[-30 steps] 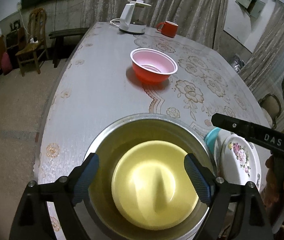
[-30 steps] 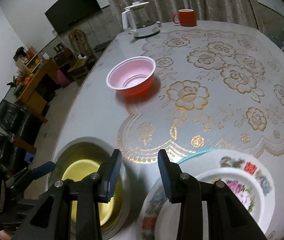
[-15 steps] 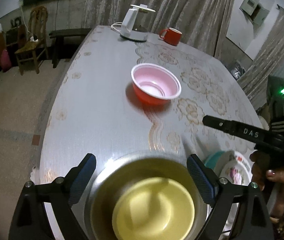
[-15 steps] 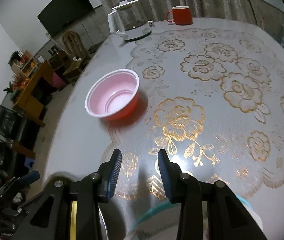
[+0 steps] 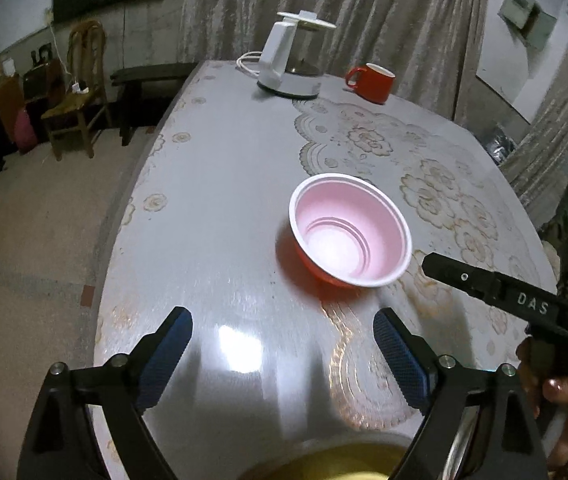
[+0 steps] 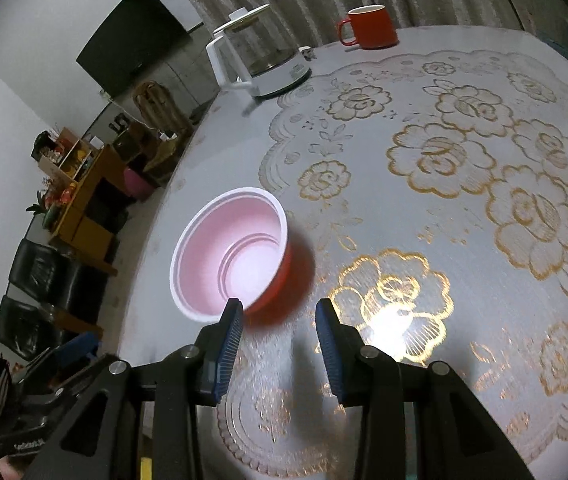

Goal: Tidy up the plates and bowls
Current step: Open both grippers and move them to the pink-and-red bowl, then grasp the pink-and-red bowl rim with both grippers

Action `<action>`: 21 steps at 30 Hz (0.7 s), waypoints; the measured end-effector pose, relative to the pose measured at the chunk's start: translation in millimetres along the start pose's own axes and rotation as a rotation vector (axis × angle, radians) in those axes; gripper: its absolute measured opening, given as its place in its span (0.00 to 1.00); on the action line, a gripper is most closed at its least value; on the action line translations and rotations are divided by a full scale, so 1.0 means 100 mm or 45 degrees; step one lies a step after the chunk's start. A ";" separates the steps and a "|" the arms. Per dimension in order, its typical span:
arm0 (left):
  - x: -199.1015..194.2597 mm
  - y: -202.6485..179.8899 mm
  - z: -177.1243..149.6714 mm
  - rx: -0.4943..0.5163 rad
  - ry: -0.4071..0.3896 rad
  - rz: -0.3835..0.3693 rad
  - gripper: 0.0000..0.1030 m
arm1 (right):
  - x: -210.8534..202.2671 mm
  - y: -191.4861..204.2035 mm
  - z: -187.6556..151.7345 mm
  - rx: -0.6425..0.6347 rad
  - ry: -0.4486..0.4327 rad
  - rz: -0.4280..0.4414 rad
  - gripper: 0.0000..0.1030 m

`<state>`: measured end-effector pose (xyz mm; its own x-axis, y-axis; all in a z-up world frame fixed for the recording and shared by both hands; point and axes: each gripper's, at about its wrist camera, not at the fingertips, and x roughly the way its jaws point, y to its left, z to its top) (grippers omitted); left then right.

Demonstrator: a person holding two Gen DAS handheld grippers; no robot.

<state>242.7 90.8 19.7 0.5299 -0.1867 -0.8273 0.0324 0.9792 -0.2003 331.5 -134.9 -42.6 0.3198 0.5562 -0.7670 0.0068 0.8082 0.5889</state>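
Note:
A red bowl with a pink inside (image 5: 350,230) stands upright on the table (image 5: 220,184); it also shows in the right wrist view (image 6: 234,252). My left gripper (image 5: 282,350) is open and empty, short of the bowl. My right gripper (image 6: 278,322) is open and empty, with its left fingertip (image 6: 233,320) close to the bowl's near rim. The right gripper also shows in the left wrist view (image 5: 484,284), right of the bowl. A metal bowl with a yellow bowl inside (image 5: 324,460) shows at the bottom edge below my left gripper.
A white kettle (image 5: 290,60) and a red mug (image 5: 372,82) stand at the table's far end. A gold flowered cloth (image 6: 464,184) covers the right part of the table. Chairs and a cabinet (image 5: 72,92) stand past the left edge.
Both grippers have moved forward toward the red bowl. The metal bowl with the yellow bowl has slid to the bottom edge of view. The flowered plates have left view.

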 end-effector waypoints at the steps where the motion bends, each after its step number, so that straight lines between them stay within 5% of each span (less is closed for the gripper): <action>1: 0.04 0.00 0.03 0.000 0.004 0.006 0.89 | 0.03 0.01 0.02 -0.002 0.000 0.004 0.36; 14: 0.33 -0.12 0.28 0.044 0.003 -0.013 0.84 | 0.35 0.04 0.19 -0.006 0.044 0.027 0.36; 21: 0.52 -0.14 0.33 0.055 0.048 -0.025 0.71 | 0.45 0.02 0.18 -0.007 0.059 0.032 0.33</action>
<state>297.7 70.0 -3.1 0.4965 -0.2084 -0.8427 0.0795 0.9776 -0.1949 362.8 -112.1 -71.3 0.2753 0.5849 -0.7629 -0.0061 0.7947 0.6070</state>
